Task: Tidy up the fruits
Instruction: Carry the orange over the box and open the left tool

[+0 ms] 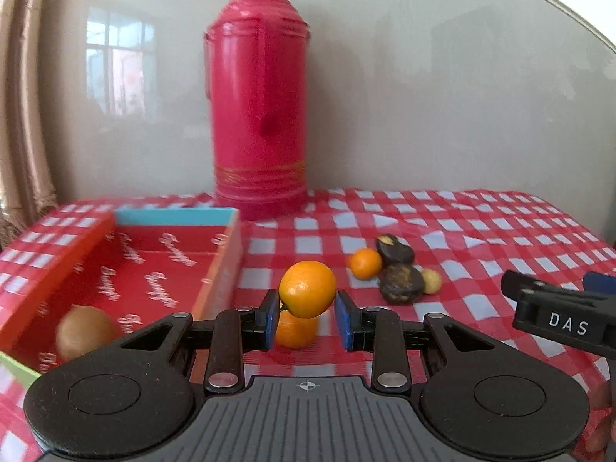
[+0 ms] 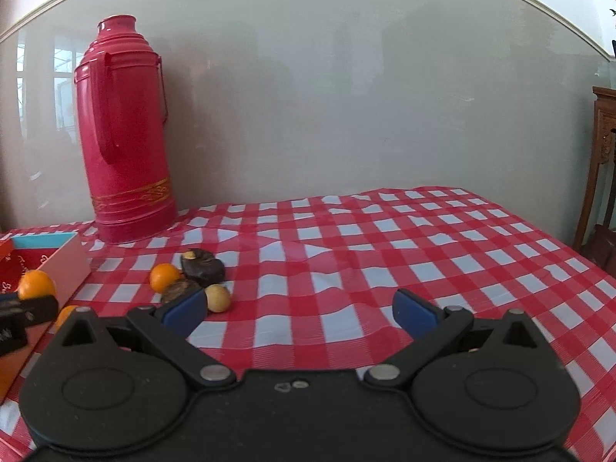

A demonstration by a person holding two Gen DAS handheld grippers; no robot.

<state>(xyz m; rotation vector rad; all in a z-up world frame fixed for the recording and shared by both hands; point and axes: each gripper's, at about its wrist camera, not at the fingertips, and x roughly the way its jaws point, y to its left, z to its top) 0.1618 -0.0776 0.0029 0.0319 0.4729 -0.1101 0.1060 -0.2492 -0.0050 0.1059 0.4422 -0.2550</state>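
My left gripper [image 1: 307, 317] is shut on an orange [image 1: 307, 288] and holds it above the checked cloth, just right of the red box [image 1: 215, 269]. A second orange [image 1: 295, 332] lies under it. A kiwi [image 1: 85, 332] lies in the box. A small orange [image 1: 365, 263], two dark fruits [image 1: 400, 284] and a small yellow fruit [image 1: 432, 281] lie in a cluster to the right. My right gripper [image 2: 298, 313] is open and empty above the cloth, right of that cluster [image 2: 202, 265]. The held orange [image 2: 36, 285] also shows at the right wrist view's left edge.
A tall red thermos [image 1: 260, 115] stands at the back by the grey wall, behind the box. The red-and-white checked tablecloth [image 2: 385, 254] covers the table. A wooden piece of furniture [image 2: 600, 177] stands beyond the table's right edge.
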